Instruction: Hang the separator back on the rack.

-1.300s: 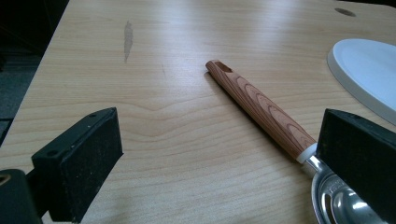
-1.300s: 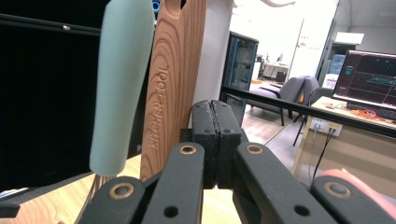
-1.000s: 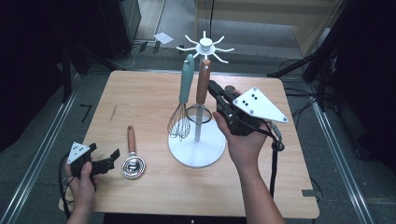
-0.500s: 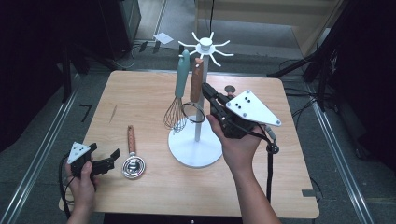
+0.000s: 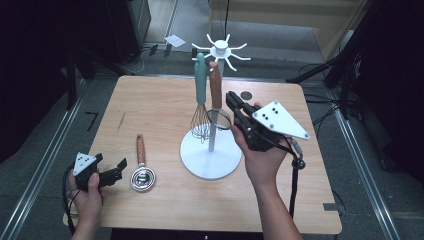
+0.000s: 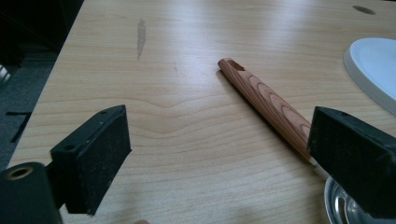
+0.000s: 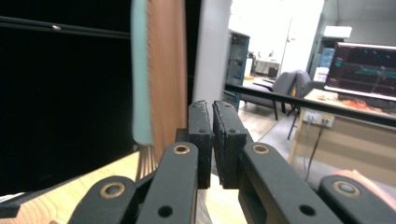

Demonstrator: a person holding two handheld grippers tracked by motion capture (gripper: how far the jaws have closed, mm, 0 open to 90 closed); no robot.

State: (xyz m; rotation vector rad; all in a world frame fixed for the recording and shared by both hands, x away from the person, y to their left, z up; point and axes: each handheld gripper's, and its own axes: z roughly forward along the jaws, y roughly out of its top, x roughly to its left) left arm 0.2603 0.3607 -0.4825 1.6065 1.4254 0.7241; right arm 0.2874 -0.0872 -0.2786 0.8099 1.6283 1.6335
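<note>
A white hook stand (image 5: 210,160) is at the table's middle. A teal-handled whisk (image 5: 201,85) and a wooden-handled utensil (image 5: 215,87) hang from it. My right gripper (image 5: 231,97) is just right of the wooden handle, shut, with nothing between its pads (image 7: 213,135). Close before it are the teal handle (image 7: 140,70) and the wooden handle (image 7: 166,70). A wooden-handled metal strainer (image 5: 141,165) lies at front left. My left gripper (image 5: 111,161) is open beside it. Its jaws have just been closing a little, over bare wood (image 6: 219,158). The strainer's handle (image 6: 266,100) runs behind one jaw.
The wooden table (image 5: 150,100) has a dark round spot (image 5: 245,95) behind the right gripper. A cable (image 5: 295,180) trails from the right gripper toward the front edge. The stand's base (image 6: 378,65) lies to the right of the strainer handle.
The right gripper nudged slightly left and came back. The two hanging utensils tilted left and now hang straighter. The left hand kept its place.
</note>
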